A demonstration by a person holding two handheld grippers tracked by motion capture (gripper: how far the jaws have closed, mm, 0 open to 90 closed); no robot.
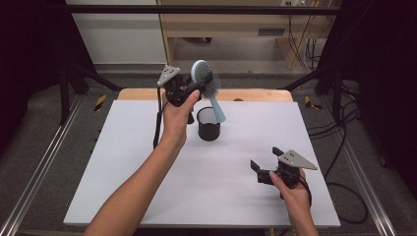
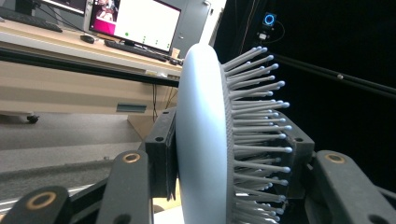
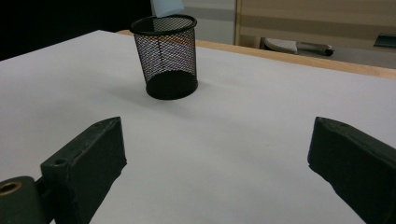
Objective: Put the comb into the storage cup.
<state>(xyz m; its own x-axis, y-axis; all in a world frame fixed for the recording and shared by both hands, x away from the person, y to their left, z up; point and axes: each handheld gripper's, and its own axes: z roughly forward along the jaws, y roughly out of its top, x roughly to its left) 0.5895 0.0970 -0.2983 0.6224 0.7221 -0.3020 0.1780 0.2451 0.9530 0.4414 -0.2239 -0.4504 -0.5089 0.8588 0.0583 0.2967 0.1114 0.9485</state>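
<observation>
High view, left to right: left gripper point(image 1: 189, 91) raised above the far half of the white table point(image 1: 123, 162), clamped on the head of a light-blue hairbrush point(image 1: 205, 78). Brush head up, bristles toward the right, handle slanting down and right, its tip just over the rim of a black mesh cup point(image 1: 209, 124). Cup upright on the table, just right of the left hand point(image 1: 176, 120). Farther right and nearer the table's front edge, right gripper point(image 1: 265, 160) held low over the table, well apart from the cup, jaws spread wide with nothing between them.

Left gripper view: black jaws pressing on both sides of the hairbrush point(image 2: 203, 140), one against its smooth pale back, the other in among the grey bristles point(image 2: 257, 116) pointing right. Beyond, at left, a desk point(image 2: 70, 42) with a lit monitor point(image 2: 140, 21).

Right gripper view: mesh cup point(image 3: 164, 58) standing at upper left on the white table point(image 3: 233, 116), a pale-blue brush tip point(image 3: 166, 7) just above its rim. Two black jaws at the bottom corners, far apart, bare table between them.
</observation>
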